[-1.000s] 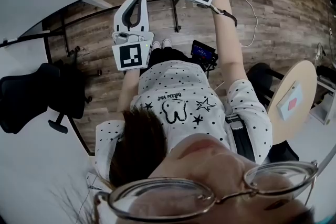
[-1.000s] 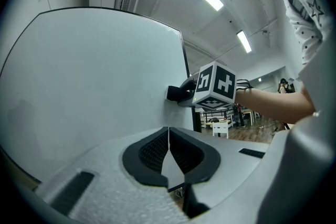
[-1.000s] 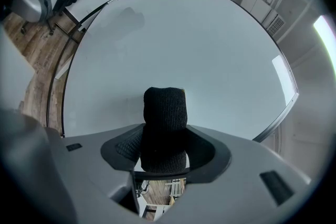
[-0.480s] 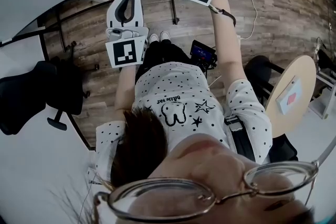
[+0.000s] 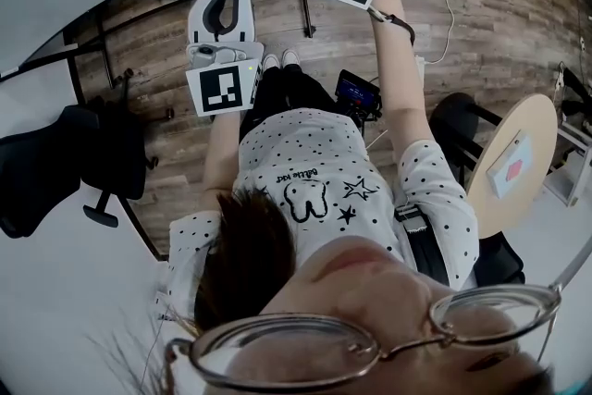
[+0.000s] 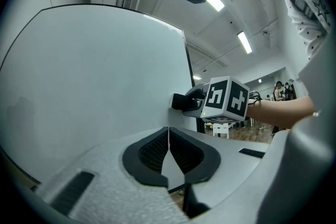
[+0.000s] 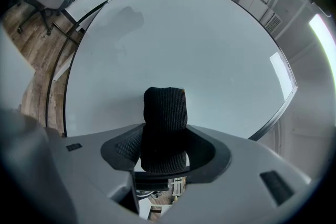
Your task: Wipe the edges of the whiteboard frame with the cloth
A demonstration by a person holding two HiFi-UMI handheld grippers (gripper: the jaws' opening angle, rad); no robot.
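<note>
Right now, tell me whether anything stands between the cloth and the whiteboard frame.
Nothing visible does. The right tongs are shut on the black cloth, facing the bare whiteboard; only board surface lies between it and the dark frame. The left tongs are shut, off to one side.

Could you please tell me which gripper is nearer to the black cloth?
Right. The right gripper is shut on the cloth, which sticks out from its jaws toward the whiteboard. The left gripper is shut on nothing, beside the right one and apart from the cloth.
</note>
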